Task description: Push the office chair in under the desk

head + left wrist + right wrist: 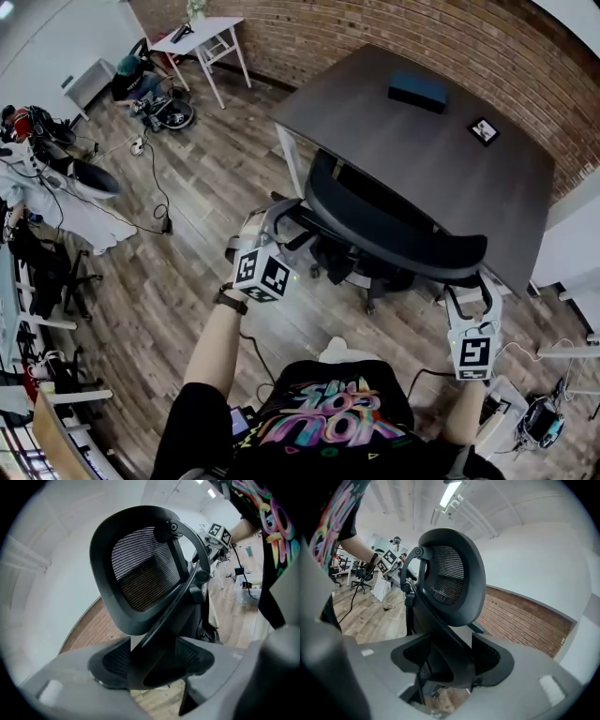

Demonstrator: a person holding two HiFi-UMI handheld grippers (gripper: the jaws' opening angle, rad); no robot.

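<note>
Both left gripper and right gripper are clamping the chair; even pushing toward the desk is looking wisest.

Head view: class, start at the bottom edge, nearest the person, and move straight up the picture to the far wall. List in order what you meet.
person's T-shirt → office chair → desk → brick wall

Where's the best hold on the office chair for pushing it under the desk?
Grip the office chair by its back frame, one end per gripper, coming from behind. Its seat faces the desk, and the wide curved back lets the left gripper and right gripper clamp opposite ends.
</note>
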